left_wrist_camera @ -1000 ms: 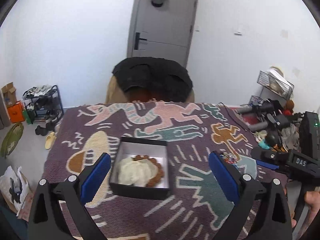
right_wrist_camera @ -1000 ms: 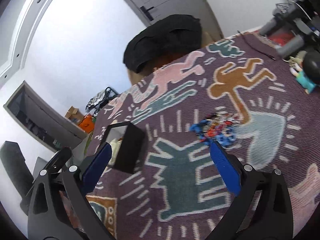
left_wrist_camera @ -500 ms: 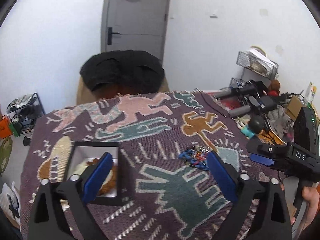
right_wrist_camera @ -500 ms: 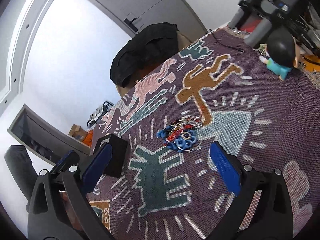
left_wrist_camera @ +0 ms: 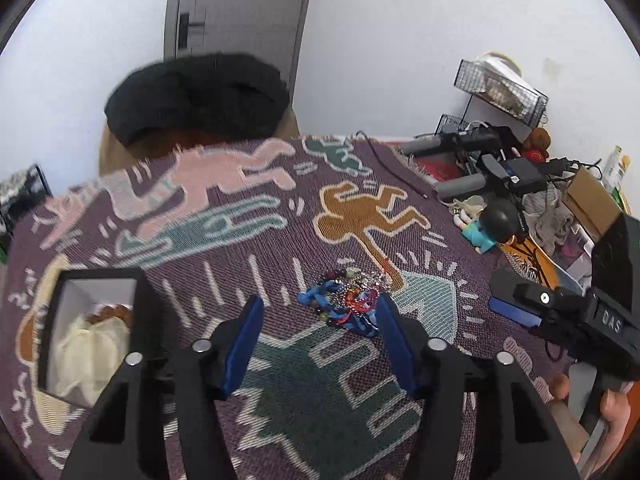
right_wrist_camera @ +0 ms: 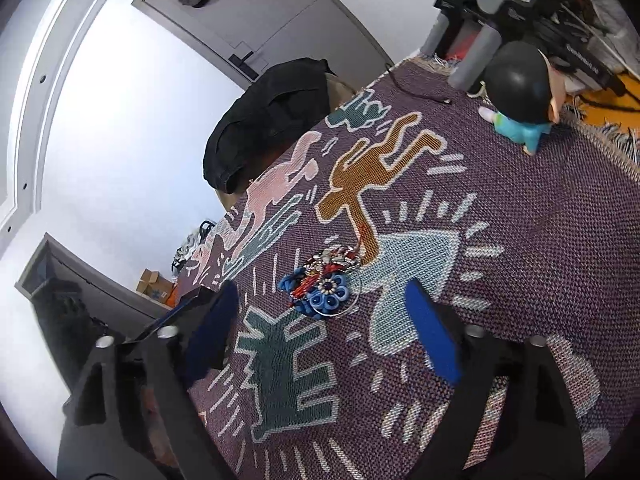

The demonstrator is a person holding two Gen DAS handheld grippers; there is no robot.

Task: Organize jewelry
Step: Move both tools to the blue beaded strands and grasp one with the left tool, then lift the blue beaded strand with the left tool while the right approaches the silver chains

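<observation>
A tangled pile of jewelry [left_wrist_camera: 346, 300], with blue, red and silver beads and chains, lies on the patterned purple cloth [left_wrist_camera: 280, 248]; it also shows in the right wrist view [right_wrist_camera: 324, 284]. My left gripper [left_wrist_camera: 320, 312] is open and empty, its fingers on either side of the near edge of the pile. My right gripper [right_wrist_camera: 320, 308] is open and empty, just short of the pile. A black open box [left_wrist_camera: 96, 328] holding a cream pouch and a brown bead string sits at the left.
A small figurine [left_wrist_camera: 492, 228] with a black head stands at the cloth's right edge; it also shows in the right wrist view [right_wrist_camera: 520, 92]. Cluttered gear and wire baskets [left_wrist_camera: 500, 92] lie beyond it. A chair with a black garment [left_wrist_camera: 200, 96] stands at the far side.
My left gripper has swung right from over the box to the jewelry pile and narrowed. My right gripper has moved closer to the pile.
</observation>
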